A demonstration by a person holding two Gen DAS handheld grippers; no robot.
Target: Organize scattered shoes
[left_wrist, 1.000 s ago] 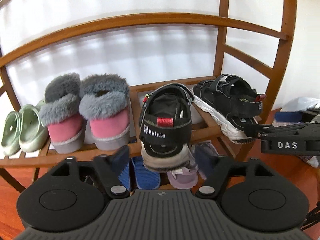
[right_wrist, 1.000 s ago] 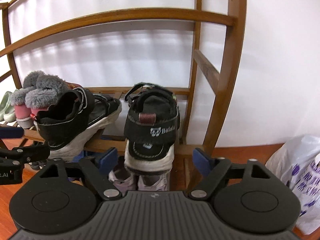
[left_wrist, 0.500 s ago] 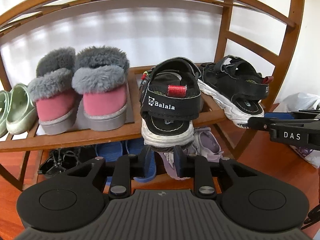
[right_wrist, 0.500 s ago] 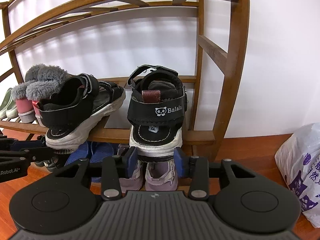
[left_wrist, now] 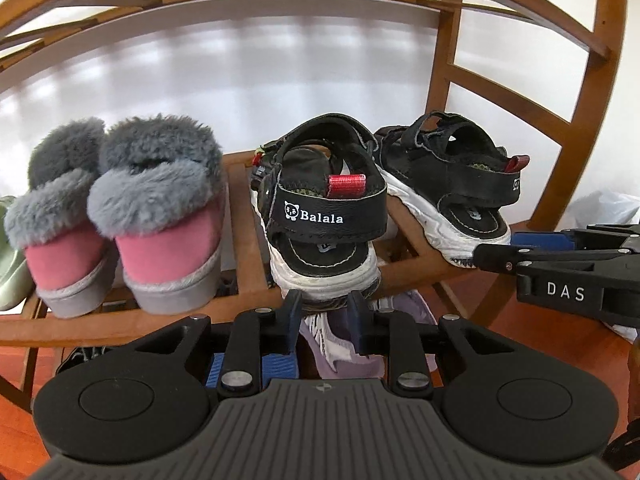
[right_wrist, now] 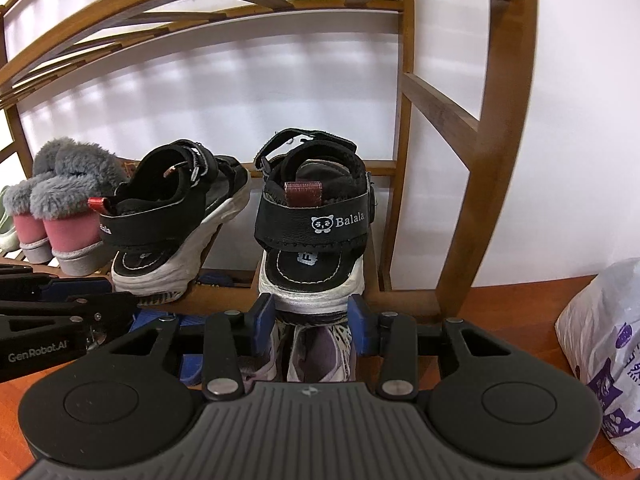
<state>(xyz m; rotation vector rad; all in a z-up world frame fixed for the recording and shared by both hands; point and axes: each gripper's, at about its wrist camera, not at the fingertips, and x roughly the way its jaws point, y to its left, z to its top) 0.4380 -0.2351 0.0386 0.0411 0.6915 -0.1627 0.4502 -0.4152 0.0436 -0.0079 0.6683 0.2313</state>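
Note:
Two black Balala sandals with white soles stand on the wooden rack's middle shelf. In the left wrist view the left sandal (left_wrist: 326, 216) sits heel-out just beyond my left gripper (left_wrist: 324, 310); its jaws are nearly closed, just below the heel, holding nothing. The right sandal (left_wrist: 448, 184) lies beside it. In the right wrist view the right sandal (right_wrist: 316, 220) stands heel-out, and my right gripper (right_wrist: 312, 312) has its blue pads either side of the sole's heel; I cannot tell if they press it. The left sandal (right_wrist: 176, 216) is angled beside it.
Pink slippers with grey fur (left_wrist: 160, 216) and a pale green clog (left_wrist: 8, 276) share the shelf (left_wrist: 244, 216). Purple sneakers (right_wrist: 316, 356) and blue shoes (left_wrist: 276, 364) sit on the lower level. A white plastic bag (right_wrist: 604, 352) lies on the floor at right, beside the rack's post (right_wrist: 492, 152).
Both grippers let go of the sandals, pulled back and lowered while closing their jaws. The sandals stayed on the shelf and now sit farther away and higher in view.

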